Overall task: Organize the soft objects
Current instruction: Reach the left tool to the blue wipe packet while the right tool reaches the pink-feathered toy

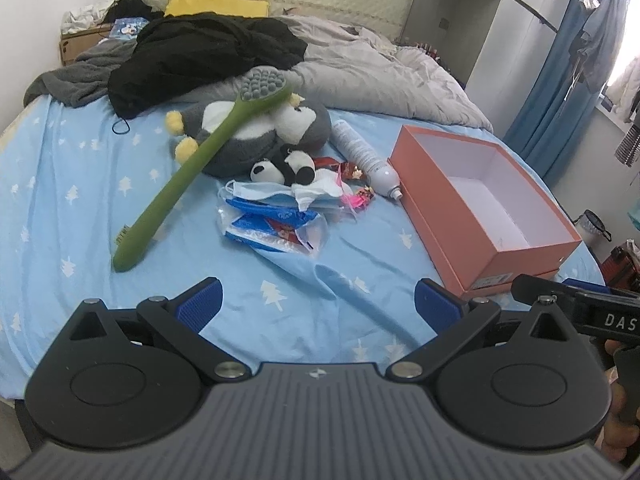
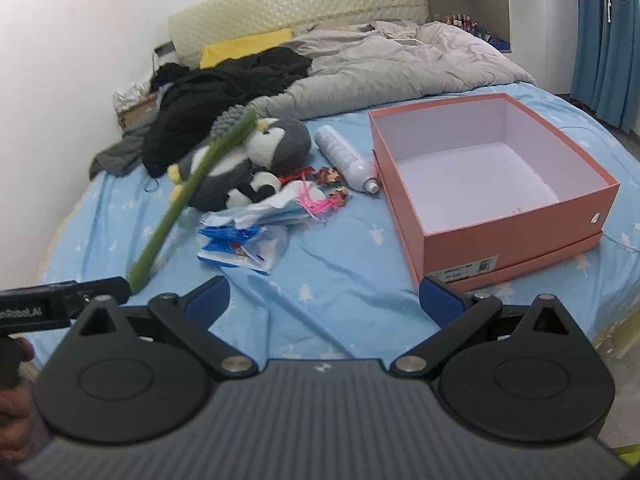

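A grey penguin plush (image 1: 256, 136) (image 2: 248, 160) lies mid-bed, with a small panda plush (image 1: 284, 168) (image 2: 252, 190) in front of it. A long green brush (image 1: 192, 168) (image 2: 180, 200) leans across the penguin. Blue face masks (image 1: 272, 196) (image 2: 272, 212) and blue-white packets (image 1: 272, 228) (image 2: 240, 248) lie nearer. An empty orange box (image 1: 508, 256) (image 2: 516, 232) stands on the right. My left gripper (image 1: 320, 304) and right gripper (image 2: 324, 300) are both open and empty, above the sheet short of the pile.
A white spray bottle (image 1: 368, 160) (image 2: 348, 160) lies between the plush and the box, with small red and pink trinkets (image 1: 356, 192) (image 2: 332, 196) beside it. Black clothes (image 1: 200, 52), a grey duvet (image 1: 380, 76) and a yellow pillow (image 1: 216, 4) fill the far bed.
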A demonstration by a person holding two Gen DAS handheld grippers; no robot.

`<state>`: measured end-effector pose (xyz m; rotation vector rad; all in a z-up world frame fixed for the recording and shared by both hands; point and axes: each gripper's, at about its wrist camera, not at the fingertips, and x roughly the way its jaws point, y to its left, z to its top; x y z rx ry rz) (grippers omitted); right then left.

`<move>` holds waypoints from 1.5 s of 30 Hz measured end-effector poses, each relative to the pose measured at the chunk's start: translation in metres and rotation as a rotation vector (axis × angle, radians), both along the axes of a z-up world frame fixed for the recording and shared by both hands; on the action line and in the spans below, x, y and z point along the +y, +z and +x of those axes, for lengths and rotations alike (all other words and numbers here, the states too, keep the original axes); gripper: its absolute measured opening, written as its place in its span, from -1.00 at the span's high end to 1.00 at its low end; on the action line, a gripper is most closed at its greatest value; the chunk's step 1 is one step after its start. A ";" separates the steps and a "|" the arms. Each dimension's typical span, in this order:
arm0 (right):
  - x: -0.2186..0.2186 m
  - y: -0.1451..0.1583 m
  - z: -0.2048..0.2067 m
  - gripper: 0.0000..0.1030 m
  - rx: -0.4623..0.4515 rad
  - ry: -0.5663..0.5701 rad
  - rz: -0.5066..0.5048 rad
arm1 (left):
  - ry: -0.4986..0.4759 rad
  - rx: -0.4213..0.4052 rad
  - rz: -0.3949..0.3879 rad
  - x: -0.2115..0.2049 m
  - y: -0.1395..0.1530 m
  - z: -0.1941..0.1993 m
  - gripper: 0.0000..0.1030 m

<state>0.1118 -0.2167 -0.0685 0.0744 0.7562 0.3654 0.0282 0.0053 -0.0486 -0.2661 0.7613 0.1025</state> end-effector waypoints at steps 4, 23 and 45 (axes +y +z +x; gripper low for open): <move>-0.004 -0.007 0.007 -1.00 0.021 -0.007 0.008 | -0.009 0.016 -0.006 -0.001 -0.011 0.008 -1.00; 0.041 -0.052 0.090 -0.44 0.068 0.113 0.029 | 0.073 0.140 -0.090 0.042 -0.097 0.091 -0.99; 0.099 -0.137 0.216 -0.35 0.054 0.034 -0.039 | -0.005 0.071 -0.191 0.058 -0.172 0.187 -0.03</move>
